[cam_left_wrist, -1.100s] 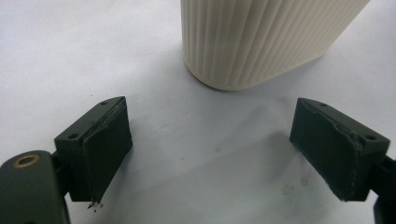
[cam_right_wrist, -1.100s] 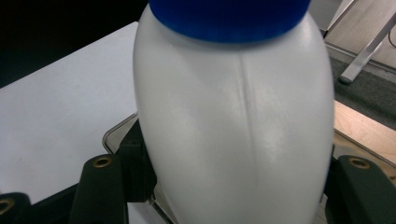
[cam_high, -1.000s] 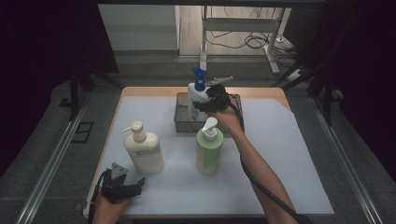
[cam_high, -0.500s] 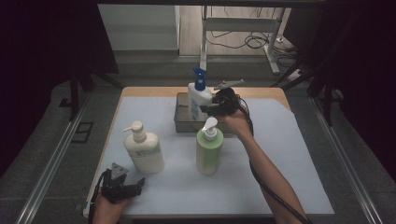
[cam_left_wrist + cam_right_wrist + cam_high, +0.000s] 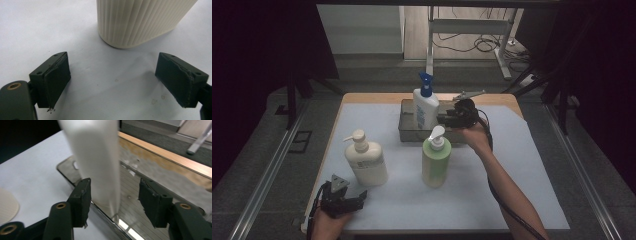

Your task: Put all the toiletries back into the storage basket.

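spray bottle (image 5: 425,108) in tray (image 5: 406,131), pump bottles (image 5: 366,160) before

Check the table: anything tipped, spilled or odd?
Nothing spilled. The spray bottle stands upright in the metal tray; the cream pump bottle and green pump bottle stand upright on the sheet.

cream pump bottle (image 5: 365,160), green pump bottle (image 5: 435,160)

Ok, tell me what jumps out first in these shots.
The white spray bottle with its blue nozzle stands in the metal tray at the table's far edge, between the closing jaws of the right gripper. Nearer, a green pump bottle and a cream pump bottle stand on the white mat.
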`<state>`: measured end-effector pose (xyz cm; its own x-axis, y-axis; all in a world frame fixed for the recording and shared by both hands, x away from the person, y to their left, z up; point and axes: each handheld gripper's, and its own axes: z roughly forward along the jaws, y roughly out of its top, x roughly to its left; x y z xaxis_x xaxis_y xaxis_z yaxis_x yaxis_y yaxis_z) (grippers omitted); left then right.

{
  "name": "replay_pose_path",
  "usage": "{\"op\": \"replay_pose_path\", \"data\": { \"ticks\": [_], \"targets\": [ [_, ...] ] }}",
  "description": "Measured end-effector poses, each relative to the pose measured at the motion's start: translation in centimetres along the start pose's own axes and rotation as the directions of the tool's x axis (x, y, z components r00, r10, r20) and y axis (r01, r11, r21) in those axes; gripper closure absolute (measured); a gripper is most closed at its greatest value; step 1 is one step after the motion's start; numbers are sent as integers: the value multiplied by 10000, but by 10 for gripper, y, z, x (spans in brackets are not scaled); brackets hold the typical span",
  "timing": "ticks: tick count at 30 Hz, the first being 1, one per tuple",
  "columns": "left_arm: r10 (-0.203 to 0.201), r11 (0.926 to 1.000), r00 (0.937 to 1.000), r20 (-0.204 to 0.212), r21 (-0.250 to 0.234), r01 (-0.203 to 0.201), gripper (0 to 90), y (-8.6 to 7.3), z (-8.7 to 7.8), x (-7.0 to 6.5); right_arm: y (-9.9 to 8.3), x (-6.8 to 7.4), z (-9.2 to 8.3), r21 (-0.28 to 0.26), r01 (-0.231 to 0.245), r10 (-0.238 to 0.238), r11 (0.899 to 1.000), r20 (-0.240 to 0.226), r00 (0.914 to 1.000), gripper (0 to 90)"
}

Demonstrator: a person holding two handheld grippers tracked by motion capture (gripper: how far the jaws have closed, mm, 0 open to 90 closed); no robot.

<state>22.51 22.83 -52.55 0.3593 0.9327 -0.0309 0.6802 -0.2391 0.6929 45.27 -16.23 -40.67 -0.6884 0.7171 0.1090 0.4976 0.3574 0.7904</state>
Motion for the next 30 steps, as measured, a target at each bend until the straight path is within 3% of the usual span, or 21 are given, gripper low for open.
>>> {"op": "replay_pose_path", "data": {
  "ticks": [3, 9, 11, 17, 30],
  "targets": [
    [0, 10000, 10000, 0, 6, 0, 123, 0, 0, 0, -3, -5, 2, 150, -186, 184, 9997, 71, 9998, 548],
    [-3, 10000, 10000, 4, 4, 3, 123, 0, 0, 0, -5, -5, 10, 357, -50, 36, 9994, 392, 9992, 635],
    [-4, 10000, 10000, 2, 2, 4, 124, 0, 0, 0, -5, -5, 17, 435, -199, 171, 9989, 637, 9978, 726],
    [-9, 10000, 10000, 7, 7, 9, 124, 0, 0, 0, -3, -4, 31, 647, -177, 122, 9978, 840, 9964, 873],
    [-9, 10000, 10000, 7, 11, 9, 124, 0, 0, 0, -2, -5, 50, 909, -99, 13, 9958, 932, 9956, 878]
  ]
}}
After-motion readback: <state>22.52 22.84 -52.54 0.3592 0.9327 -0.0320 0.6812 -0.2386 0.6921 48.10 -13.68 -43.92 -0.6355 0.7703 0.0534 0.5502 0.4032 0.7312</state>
